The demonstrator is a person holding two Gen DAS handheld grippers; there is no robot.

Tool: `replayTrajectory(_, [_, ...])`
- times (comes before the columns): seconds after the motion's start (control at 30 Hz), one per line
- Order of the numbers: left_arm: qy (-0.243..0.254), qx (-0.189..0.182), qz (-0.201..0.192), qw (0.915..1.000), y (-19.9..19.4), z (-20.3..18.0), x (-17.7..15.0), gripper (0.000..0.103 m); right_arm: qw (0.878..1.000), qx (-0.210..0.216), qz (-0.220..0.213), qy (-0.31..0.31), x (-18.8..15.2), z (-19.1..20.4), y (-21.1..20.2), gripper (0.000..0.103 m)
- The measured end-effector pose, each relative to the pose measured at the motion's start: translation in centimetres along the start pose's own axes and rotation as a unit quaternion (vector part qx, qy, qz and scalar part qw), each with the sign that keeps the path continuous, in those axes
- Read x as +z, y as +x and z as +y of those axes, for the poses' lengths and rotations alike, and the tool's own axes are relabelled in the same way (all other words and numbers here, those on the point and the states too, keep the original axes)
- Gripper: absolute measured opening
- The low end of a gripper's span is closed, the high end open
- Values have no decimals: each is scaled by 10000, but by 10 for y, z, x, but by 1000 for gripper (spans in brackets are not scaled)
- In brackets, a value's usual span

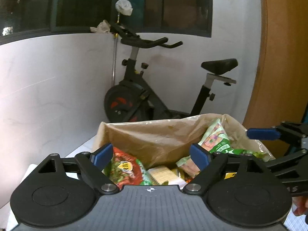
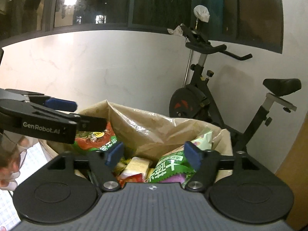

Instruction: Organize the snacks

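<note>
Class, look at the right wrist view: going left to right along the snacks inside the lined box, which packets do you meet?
Red and green packet under the left gripper → pale yellow packet → green packet with white lettering, all in the lined box.

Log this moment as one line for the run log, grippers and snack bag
left gripper: open, empty | right gripper: open, empty | both over brown bag | snack packets inside bag
</note>
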State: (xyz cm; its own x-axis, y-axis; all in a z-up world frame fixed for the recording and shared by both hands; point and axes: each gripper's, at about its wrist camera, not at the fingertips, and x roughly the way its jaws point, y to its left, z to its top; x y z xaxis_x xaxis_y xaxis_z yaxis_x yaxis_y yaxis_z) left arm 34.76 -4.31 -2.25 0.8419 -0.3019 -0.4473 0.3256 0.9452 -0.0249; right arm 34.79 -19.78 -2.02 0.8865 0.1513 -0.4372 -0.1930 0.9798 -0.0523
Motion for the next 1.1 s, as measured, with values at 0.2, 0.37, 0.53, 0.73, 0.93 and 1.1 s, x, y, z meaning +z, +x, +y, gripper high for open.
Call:
replayTrajectory(0.2, [-43,71,-216,9997,-24,0,9,95,9997,-49,-125,211,9,5,-27,95])
replayTrajectory(0.37, [-96,328,-260,9991,-48,-3,15,96,9985,-260,-381,293,15,13,-56,100])
replayTrajectory(0.53, [-173,585,-478,9970,-80,-3,17,96,9968,-267,-532,532,19,17,-84,103])
replayTrajectory(0.73, [69,777,-656,9948,-109,-12,23,96,9932,-265,-678,908,23,18,-116,103])
replayTrajectory(0.93, [-106,698,-837,9940,-132,-17,22,96,9905,-269,-834,1060,27,21,-151,103])
replayTrajectory(1.1, [-128,636,-878,9940,-136,-21,19,96,9876,-343,-906,1236,27,19,-167,103])
